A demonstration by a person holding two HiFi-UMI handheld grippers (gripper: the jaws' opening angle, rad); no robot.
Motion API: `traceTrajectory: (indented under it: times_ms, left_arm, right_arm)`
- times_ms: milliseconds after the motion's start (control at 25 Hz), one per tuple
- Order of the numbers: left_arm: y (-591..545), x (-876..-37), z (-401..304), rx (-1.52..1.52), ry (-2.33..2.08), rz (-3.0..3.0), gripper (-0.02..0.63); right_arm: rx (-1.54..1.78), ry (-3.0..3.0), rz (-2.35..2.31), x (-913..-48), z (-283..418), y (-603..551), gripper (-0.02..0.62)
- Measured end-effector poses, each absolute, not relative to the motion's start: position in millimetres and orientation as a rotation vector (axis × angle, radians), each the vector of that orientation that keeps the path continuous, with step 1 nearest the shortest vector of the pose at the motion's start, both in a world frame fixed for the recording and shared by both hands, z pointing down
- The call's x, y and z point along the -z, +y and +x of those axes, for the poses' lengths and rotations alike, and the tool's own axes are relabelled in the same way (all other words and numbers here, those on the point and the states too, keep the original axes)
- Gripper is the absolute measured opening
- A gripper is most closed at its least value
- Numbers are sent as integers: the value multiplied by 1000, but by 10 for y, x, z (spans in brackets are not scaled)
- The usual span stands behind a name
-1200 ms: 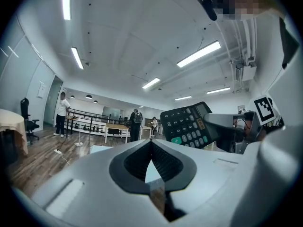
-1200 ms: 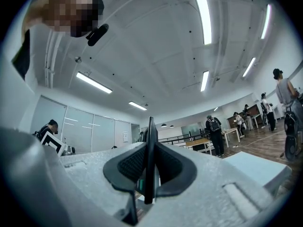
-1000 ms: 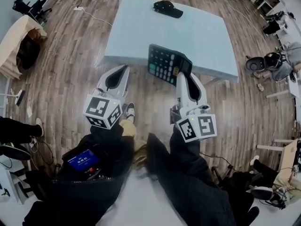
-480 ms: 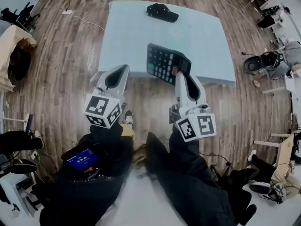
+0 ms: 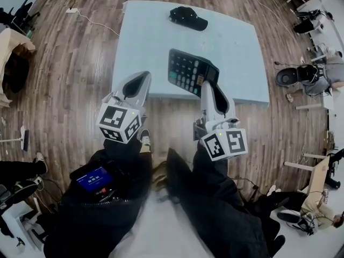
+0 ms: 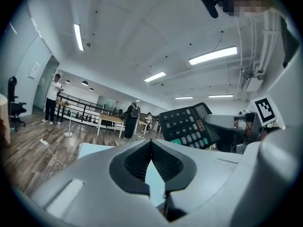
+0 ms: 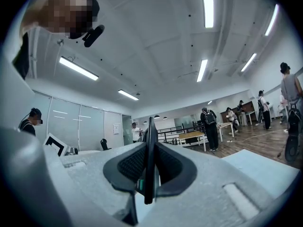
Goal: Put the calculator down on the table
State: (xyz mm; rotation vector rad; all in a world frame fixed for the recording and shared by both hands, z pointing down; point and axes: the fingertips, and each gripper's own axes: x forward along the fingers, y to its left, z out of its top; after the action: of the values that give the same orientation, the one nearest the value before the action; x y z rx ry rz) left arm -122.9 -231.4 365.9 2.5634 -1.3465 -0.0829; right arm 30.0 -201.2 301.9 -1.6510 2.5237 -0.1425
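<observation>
A black calculator (image 5: pixel 189 71) with grey and green keys hangs tilted over the near edge of the light blue table (image 5: pixel 156 36). My right gripper (image 5: pixel 203 83) is shut on its lower right edge. In the right gripper view the calculator (image 7: pixel 150 160) shows edge-on, pinched between the pads. My left gripper (image 5: pixel 141 78) sits to the left at the table's near edge, shut with nothing in it. The left gripper view shows its jaws (image 6: pixel 151 142) meeting at the tips, the calculator (image 6: pixel 187 125) off to the right, and the table (image 6: pixel 94 149) ahead.
A black cap (image 5: pixel 187 16) lies at the table's far side. Wood floor surrounds the table, with a white cable (image 5: pixel 97 16) at the far left. Chairs and seated people (image 5: pixel 317 74) are at the right. Several people stand in the distance (image 6: pixel 132 119).
Both grippers have moved forward together toward the table, the right one carrying the calculator. The table's near edge now lies under the calculator and closer to the left gripper.
</observation>
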Motion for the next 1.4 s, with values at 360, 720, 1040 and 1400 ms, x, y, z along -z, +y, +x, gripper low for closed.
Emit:
traceTrajectory:
  times_ms: [360,720,1040,1400]
  left_arm:
    - [-2561,-3841,-1205,47,-1381,2503,-3]
    - [-2626,-3915,-1159,-2,-1543,2413,-2]
    - [-2764,-4269,-943,-67,-1564,2341,-2]
    - [-2844,-4767,-802,-187,-1499,2283,-3]
  right_arm:
    - [239,2576,-1607,-3258,310,-2337,46]
    - [339,2648,-1479,-3463,496,-2555,48]
    - [465,2678,-1443,-3875,731,-2748,48]
    - [687,2670,-1472,-4409,797,-2869,48]
